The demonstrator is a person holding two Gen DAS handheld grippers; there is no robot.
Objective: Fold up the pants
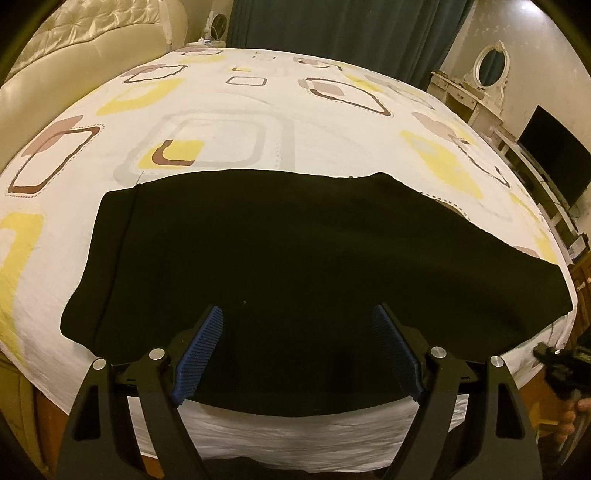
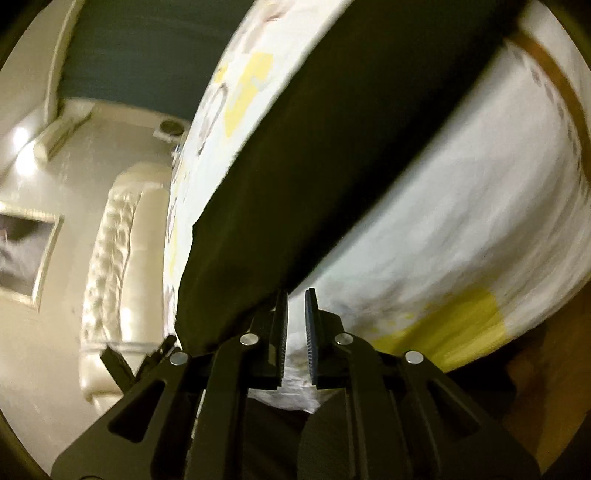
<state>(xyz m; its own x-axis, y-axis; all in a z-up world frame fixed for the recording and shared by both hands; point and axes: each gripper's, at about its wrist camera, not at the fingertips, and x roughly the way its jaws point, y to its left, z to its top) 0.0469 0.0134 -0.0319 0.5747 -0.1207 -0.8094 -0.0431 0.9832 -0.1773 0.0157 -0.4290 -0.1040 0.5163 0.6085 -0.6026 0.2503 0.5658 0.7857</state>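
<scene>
Nearest to me, my left claw [image 1: 297,314] stands wide, its blue ribbed pads spread over the near edge of the pants [image 1: 280,258] with nothing pinched between them. My right claw [image 2: 296,295] is narrow, its pads a thin slit apart and empty; the black cloth's corner sits just left of its left finger, and I cannot tell whether they touch. That view is tilted and blurred. In the left view the right claw and part of a hand [image 1: 565,417] show at the right edge.

The pants lie flat across the near part of the bed [image 1: 258,122], a black band running left to right, its near edge at the mattress edge. Beyond them the white sheet with yellow and brown squares stretches away. Farther off stand a cream tufted headboard [image 1: 74,40] on the left, dark curtains [image 1: 343,26] behind, and a white dresser with an oval mirror [image 1: 493,64] and a dark screen [image 1: 554,155] on the right.
</scene>
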